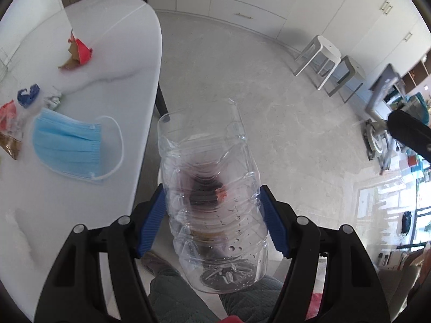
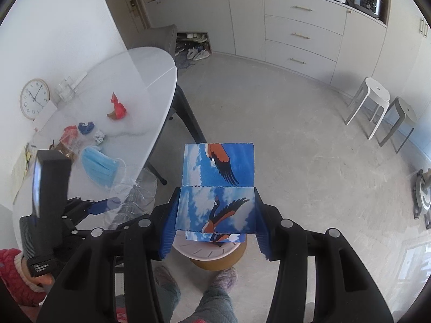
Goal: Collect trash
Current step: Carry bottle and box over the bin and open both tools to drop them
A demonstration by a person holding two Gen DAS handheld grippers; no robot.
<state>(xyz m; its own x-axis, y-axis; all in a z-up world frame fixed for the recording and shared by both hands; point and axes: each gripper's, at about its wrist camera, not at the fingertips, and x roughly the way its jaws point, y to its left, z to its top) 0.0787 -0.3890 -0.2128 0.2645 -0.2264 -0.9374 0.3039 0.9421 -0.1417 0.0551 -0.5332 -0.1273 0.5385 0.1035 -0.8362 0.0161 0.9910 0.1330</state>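
Note:
My left gripper [image 1: 212, 220] is shut on a crushed clear plastic bottle [image 1: 212, 188], held off the table's edge above the floor. My right gripper [image 2: 215, 215] is shut on a blue box printed with birds and clouds [image 2: 218, 185], held above a round bin [image 2: 215, 253] on the floor. On the white table [image 1: 107, 102] lie a blue face mask [image 1: 67, 148], a red and brown torn wrapper [image 1: 79, 53], a blue scrap [image 1: 28, 95], a crumpled foil ball [image 1: 54, 99] and red and brown wrappers [image 1: 9, 129]. The left gripper and bottle also show in the right wrist view [image 2: 126, 196].
Two stools [image 2: 382, 107] stand on the floor at the right. Cabinets with drawers [image 2: 301, 35] line the far wall. A clock [image 2: 34, 98] and a clear container [image 2: 64, 90] sit at the table's wall side. My legs and slippers [image 2: 194, 280] are below.

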